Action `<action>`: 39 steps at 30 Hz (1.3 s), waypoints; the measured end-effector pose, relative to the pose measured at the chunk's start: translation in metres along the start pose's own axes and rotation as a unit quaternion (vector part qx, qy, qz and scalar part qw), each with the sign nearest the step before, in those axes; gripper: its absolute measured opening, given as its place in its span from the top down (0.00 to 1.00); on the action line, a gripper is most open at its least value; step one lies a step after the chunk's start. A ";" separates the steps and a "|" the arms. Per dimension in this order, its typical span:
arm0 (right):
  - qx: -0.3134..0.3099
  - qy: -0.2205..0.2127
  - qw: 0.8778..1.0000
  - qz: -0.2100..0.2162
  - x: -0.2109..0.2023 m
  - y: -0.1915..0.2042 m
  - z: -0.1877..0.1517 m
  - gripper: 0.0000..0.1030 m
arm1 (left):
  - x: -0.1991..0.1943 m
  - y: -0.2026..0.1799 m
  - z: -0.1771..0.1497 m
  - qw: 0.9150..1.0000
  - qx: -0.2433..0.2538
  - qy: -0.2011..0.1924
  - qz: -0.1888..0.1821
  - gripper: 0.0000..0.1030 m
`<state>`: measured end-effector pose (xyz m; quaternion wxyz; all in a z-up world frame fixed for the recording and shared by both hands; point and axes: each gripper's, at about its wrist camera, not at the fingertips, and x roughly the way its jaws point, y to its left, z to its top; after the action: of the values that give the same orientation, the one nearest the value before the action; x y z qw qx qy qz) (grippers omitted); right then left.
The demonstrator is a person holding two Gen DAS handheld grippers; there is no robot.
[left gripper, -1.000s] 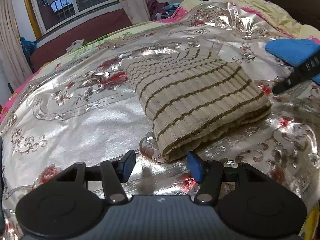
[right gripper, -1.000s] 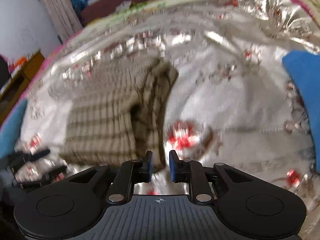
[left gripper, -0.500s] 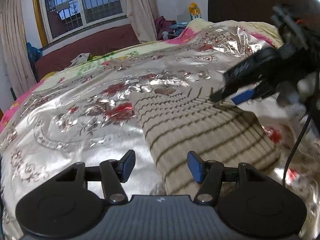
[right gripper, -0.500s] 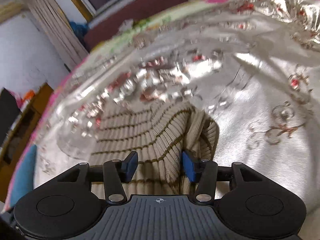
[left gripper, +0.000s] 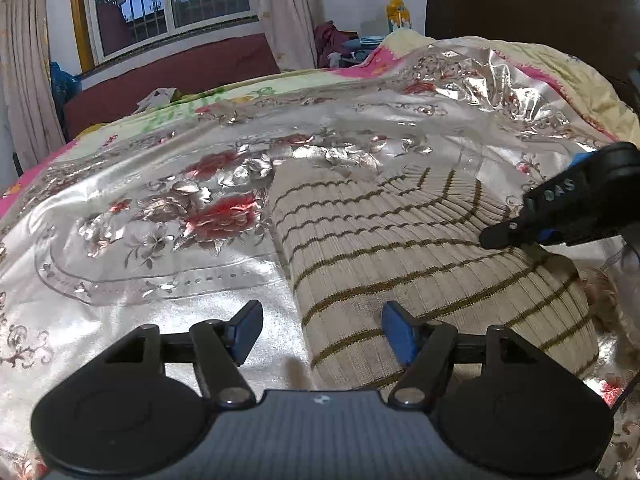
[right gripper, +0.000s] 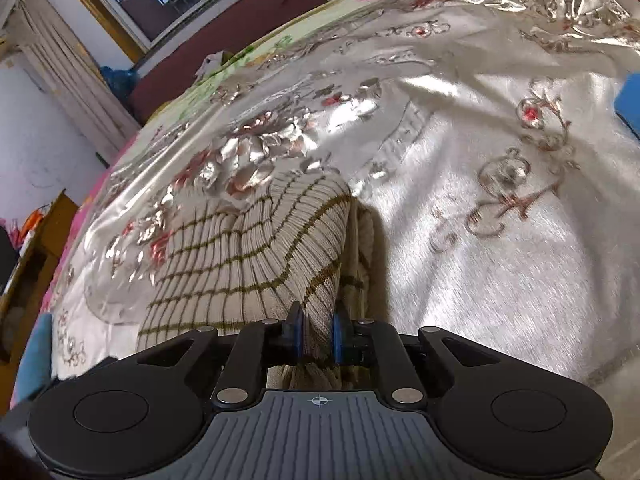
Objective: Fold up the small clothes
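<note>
A folded beige knit garment with thin brown stripes (left gripper: pixel 408 256) lies on a shiny silver floral bedspread (left gripper: pixel 160 240). My left gripper (left gripper: pixel 322 330) is open, low over the garment's near left edge, which lies between its blue pads. My right gripper (right gripper: pixel 316 338) is shut on the garment's (right gripper: pixel 248 256) right edge and lifts that fold. The right gripper also shows in the left wrist view (left gripper: pixel 560 216), at the garment's far right side.
A blue folded cloth (right gripper: pixel 630 104) lies at the right on the bed. A dark headboard (left gripper: pixel 520 4) stands behind. A window (left gripper: pixel 168 0) and curtains are at the far wall. Wooden furniture (right gripper: pixel 36 248) stands left of the bed.
My right gripper moved onto the garment's right edge, closed on it and raised the fold. My left gripper came closer over the garment's left edge and stays open.
</note>
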<state>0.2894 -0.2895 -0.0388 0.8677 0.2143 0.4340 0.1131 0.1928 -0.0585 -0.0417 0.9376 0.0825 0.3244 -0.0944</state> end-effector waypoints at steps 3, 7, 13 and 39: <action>-0.032 -0.002 0.999 -0.005 -0.002 0.013 0.009 0.87 | -0.004 0.001 0.005 1.000 -0.002 -0.002 0.005 0.32; -0.031 0.005 0.999 -0.013 0.000 0.009 0.007 0.87 | -0.007 0.001 0.008 1.000 -0.004 0.000 0.004 0.32; -0.021 0.002 1.000 -0.015 -0.009 0.007 0.004 0.80 | -0.013 0.000 0.008 1.000 -0.003 0.000 0.006 0.32; -0.067 0.002 0.994 -0.081 -0.053 0.027 -0.052 0.66 | -0.026 -0.008 -0.021 0.998 -0.019 0.059 -0.015 0.32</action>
<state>0.2157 -0.2714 -0.0164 0.8853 0.1199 0.4435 0.0718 0.1585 -0.0588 -0.0422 0.9167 0.0656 0.3820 -0.0972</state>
